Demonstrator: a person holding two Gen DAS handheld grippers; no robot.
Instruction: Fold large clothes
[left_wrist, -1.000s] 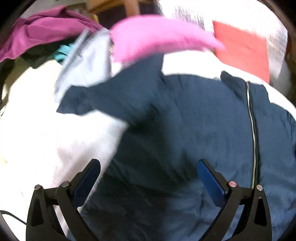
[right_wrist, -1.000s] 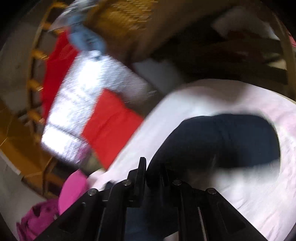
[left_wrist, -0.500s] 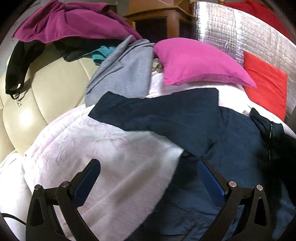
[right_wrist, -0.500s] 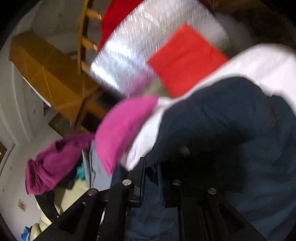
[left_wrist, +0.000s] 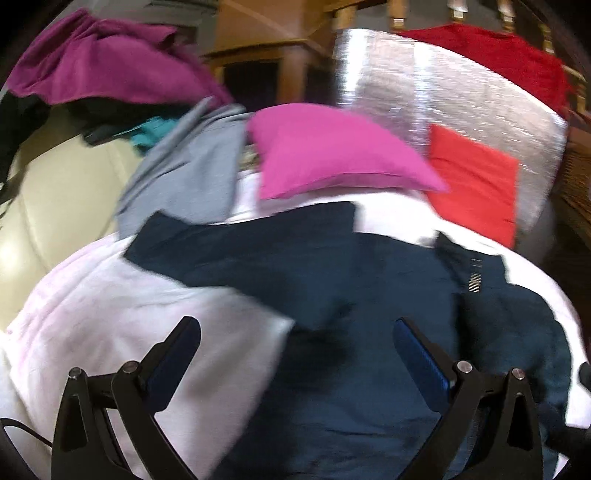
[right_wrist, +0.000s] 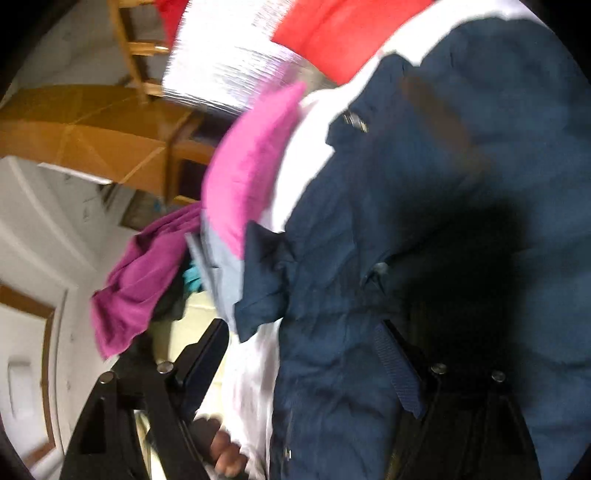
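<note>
Across the middle and lower right of the left wrist view, the navy jacket (left_wrist: 332, 280) lies spread on the white bedcover (left_wrist: 110, 314), one sleeve reaching toward the grey garment (left_wrist: 184, 173) and pink pillow (left_wrist: 332, 151). Both the left gripper (left_wrist: 297, 354) and right gripper (right_wrist: 303, 354) hover with fingers wide apart, holding nothing. The slick fabric could slide or bunch on the soft cover, and a careless pinch might catch the bedcover too.
</note>
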